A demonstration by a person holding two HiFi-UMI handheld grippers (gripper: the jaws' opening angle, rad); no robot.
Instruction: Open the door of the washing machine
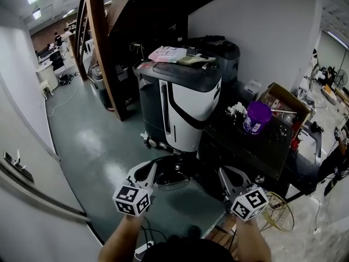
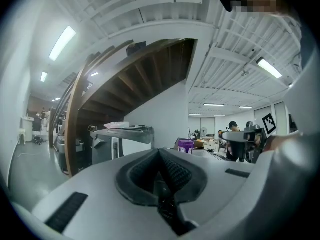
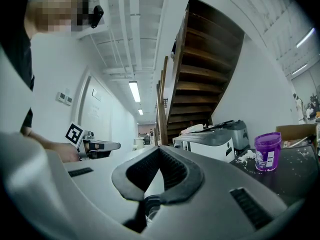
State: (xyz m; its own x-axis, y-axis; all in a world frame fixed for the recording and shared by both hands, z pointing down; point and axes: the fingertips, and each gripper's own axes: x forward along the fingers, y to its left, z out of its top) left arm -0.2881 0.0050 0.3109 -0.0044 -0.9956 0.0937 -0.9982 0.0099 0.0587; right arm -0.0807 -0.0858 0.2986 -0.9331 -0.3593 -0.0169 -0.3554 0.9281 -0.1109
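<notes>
Left claw (image 1: pixel 144 172) and right claw (image 1: pixel 228 176) are each pressed together, pinching nothing. The boxy white-and-grey washing machine (image 1: pixel 182 108) stands beyond both, apart.

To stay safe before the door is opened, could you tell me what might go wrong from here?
A pink packet and other items lie on top of the washing machine; if the door is that lid, they may slide off. The left hand-held gripper and right hand-held gripper are both shut and empty, so they'd likely bump a handle, not grip it. The purple tub on the nearby table could be knocked.
</notes>
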